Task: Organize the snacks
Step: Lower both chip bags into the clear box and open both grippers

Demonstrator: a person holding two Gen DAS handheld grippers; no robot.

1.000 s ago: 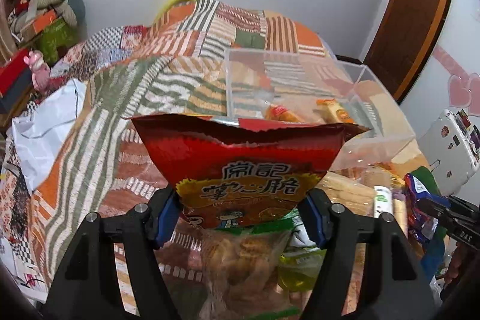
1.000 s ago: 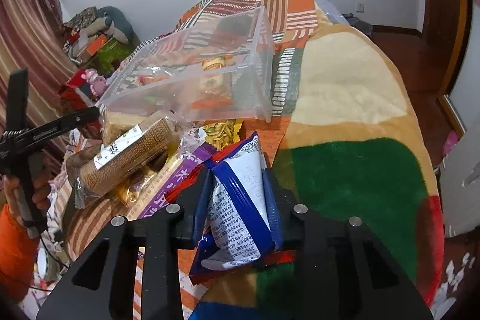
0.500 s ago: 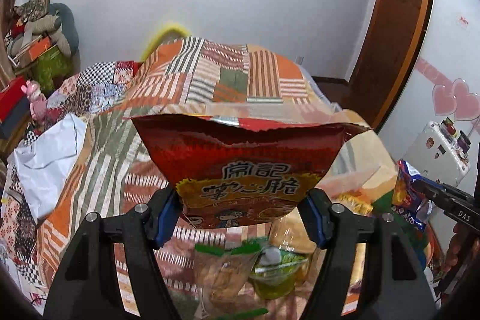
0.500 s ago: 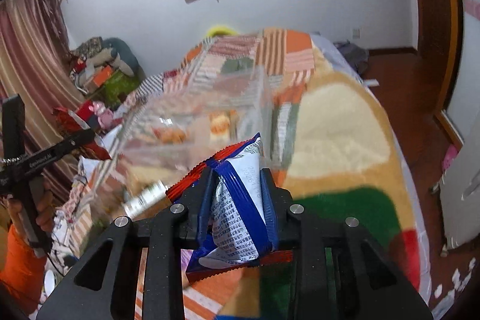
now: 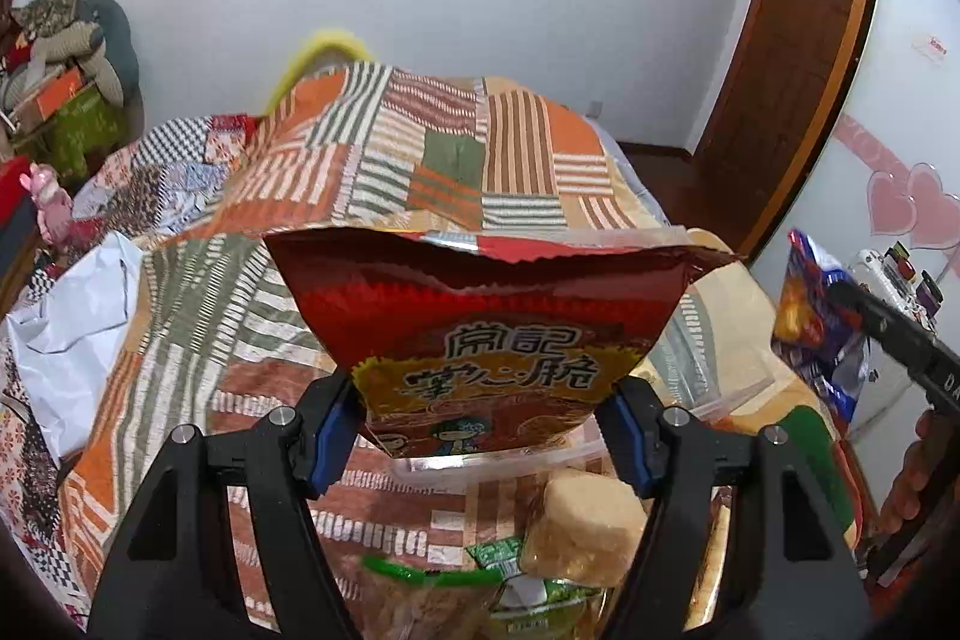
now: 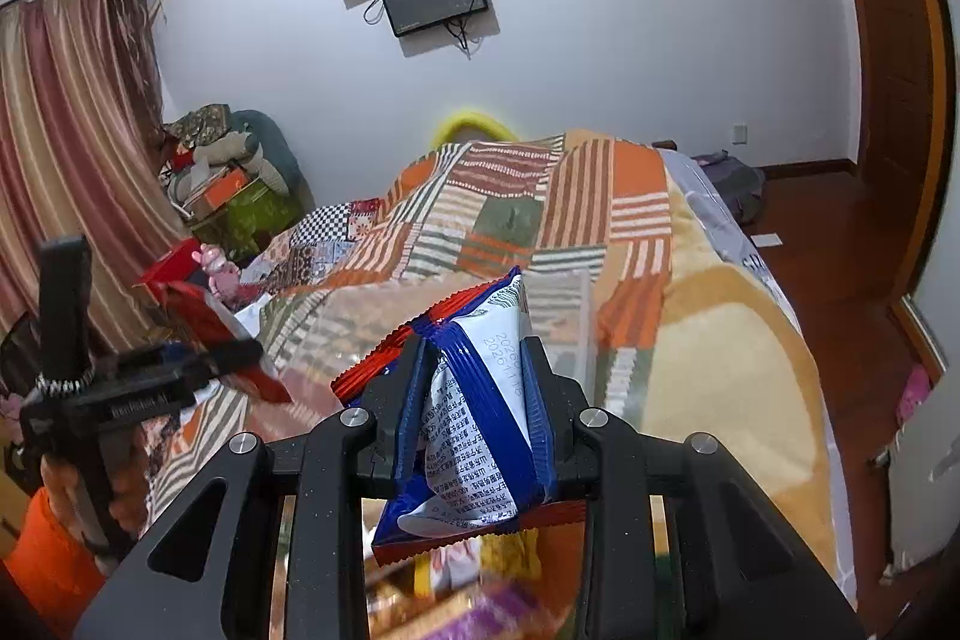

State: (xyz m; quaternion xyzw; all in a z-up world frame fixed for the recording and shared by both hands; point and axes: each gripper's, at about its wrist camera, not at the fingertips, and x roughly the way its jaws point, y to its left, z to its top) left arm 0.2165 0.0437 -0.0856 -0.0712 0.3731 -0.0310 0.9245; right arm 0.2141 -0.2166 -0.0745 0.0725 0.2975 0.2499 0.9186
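My left gripper [image 5: 480,436] is shut on a red snack bag [image 5: 480,316] with yellow label, held upright above the bed. My right gripper [image 6: 474,406] is shut on a blue and white snack bag [image 6: 480,400], also lifted. The clear plastic bin [image 5: 708,400] lies behind and below the red bag; in the right wrist view its wall [image 6: 564,316] shows blurred behind the blue bag. The right gripper with the blue bag [image 5: 816,316] shows at the right of the left wrist view. The left gripper with the red bag [image 6: 198,316] shows at the left of the right wrist view.
Loose snacks lie below the left gripper: a pale cake block [image 5: 582,526] and green-topped packs [image 5: 492,574]. The patchwork bedspread [image 5: 420,160] covers the bed. A white cloth [image 5: 66,316] lies at left. A door [image 5: 792,40] and a white appliance [image 5: 888,280] stand at right.
Both grippers have risen and tilted up with their bags; the bin and the snack pile have dropped low in both views, and the wall screens have come into view.
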